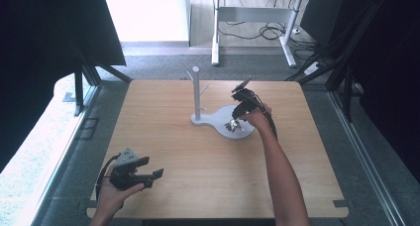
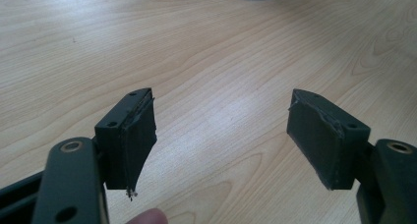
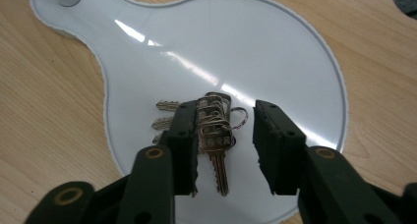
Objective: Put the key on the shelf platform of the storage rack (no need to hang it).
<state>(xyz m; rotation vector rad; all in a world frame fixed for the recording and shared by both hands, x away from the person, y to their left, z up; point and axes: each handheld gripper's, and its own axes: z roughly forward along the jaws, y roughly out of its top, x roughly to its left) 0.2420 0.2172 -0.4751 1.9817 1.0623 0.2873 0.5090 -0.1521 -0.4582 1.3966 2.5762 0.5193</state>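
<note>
A white stand [image 1: 218,118] with an upright post [image 1: 196,89] and a round dish base [image 3: 275,52] sits mid-table. A bunch of silver keys [image 3: 212,130] on a ring lies on that dish, also seen as keys [image 1: 234,125] in the high view. My right gripper [image 3: 226,140] hovers over the dish, open, its jaws either side of the key bunch, the left jaw touching or just beside it. My left gripper [image 1: 148,172] rests near the table's front left corner, open, with only bare wood between its pads [image 2: 319,135].
The wooden table [image 1: 198,176] has broad free room in front and at the right. Beyond the far edge lie grey carpet, desk legs [image 1: 216,37] and cables. Dark frames flank both sides.
</note>
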